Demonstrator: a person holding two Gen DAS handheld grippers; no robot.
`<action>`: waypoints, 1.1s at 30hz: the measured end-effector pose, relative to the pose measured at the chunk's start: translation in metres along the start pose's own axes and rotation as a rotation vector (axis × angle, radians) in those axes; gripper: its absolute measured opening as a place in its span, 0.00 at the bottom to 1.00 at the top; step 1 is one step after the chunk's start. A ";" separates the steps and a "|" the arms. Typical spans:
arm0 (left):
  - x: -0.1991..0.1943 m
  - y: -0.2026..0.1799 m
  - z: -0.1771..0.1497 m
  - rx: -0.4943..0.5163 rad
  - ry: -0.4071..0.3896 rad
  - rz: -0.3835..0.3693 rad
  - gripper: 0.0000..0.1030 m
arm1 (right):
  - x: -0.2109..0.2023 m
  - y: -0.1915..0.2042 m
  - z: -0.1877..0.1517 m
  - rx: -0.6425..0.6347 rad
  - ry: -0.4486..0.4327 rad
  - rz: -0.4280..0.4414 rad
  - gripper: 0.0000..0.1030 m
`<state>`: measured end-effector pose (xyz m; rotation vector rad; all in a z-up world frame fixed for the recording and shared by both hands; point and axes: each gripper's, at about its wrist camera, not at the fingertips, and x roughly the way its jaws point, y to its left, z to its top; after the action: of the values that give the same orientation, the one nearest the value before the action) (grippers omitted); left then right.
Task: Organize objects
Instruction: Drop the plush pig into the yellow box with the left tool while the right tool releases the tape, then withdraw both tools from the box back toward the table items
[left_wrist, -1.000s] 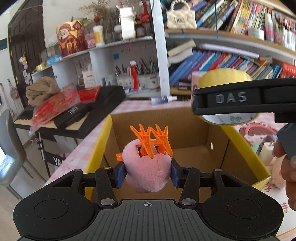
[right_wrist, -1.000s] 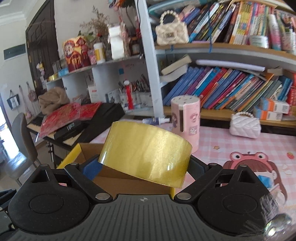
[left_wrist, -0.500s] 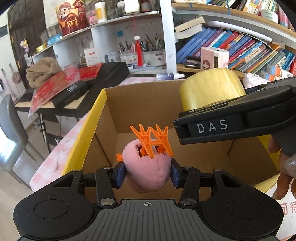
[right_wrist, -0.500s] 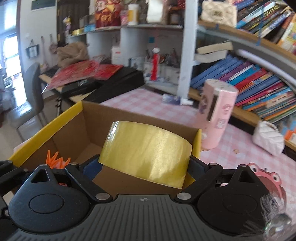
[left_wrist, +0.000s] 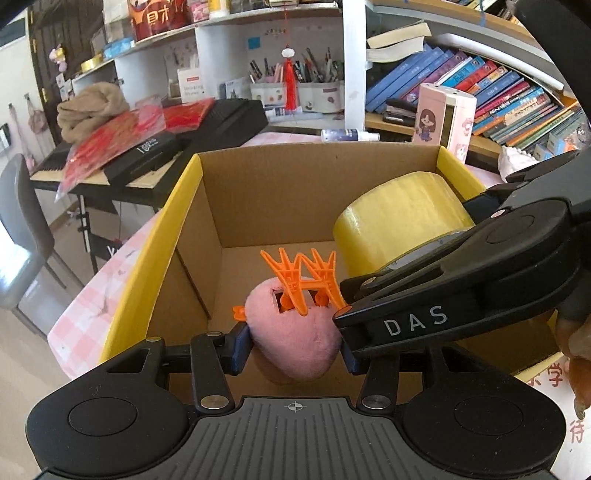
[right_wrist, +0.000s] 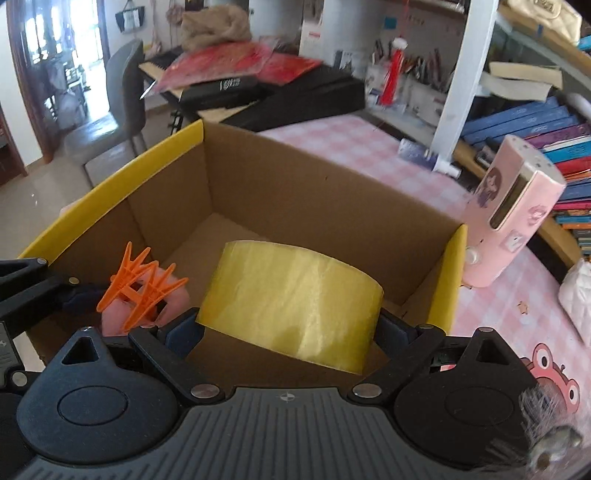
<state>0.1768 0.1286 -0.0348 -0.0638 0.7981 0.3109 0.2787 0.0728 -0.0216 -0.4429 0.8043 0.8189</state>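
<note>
My left gripper (left_wrist: 293, 350) is shut on a pink plush pouch (left_wrist: 295, 339) with orange clips (left_wrist: 299, 280) sticking out of its top. It hangs inside an open cardboard box (left_wrist: 280, 199) with yellow flaps. My right gripper (right_wrist: 290, 332) is shut on a wide roll of yellow tape (right_wrist: 291, 299), also held over the inside of the box (right_wrist: 321, 206). In the left wrist view the tape roll (left_wrist: 399, 229) and the right gripper's black body sit just right of the pouch. In the right wrist view the orange clips (right_wrist: 136, 288) show at the left.
The box stands on a pink checked table (right_wrist: 354, 144). A pink cartoon-printed container (right_wrist: 513, 214) stands just beyond the box's right wall, a small spray bottle (left_wrist: 347, 135) behind it. A keyboard stand (left_wrist: 155, 155) and grey chair (left_wrist: 22, 229) are left; bookshelves rise behind.
Both grippers have sunk and tipped downward over the box. The right gripper rolled and carried the tape from above the rim to inside the box, close beside the pouch.
</note>
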 end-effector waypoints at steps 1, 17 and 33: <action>0.000 0.000 0.000 -0.001 -0.001 0.002 0.46 | 0.000 0.001 -0.001 -0.001 0.001 -0.002 0.93; -0.018 -0.006 -0.001 0.030 -0.085 0.054 0.73 | -0.009 -0.004 -0.006 0.031 -0.058 0.035 0.94; -0.073 -0.005 -0.012 0.027 -0.238 0.038 0.84 | -0.073 -0.009 -0.030 0.171 -0.276 -0.064 0.98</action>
<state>0.1224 0.1041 0.0086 0.0139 0.5675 0.3370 0.2415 0.0141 0.0162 -0.1969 0.5948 0.7266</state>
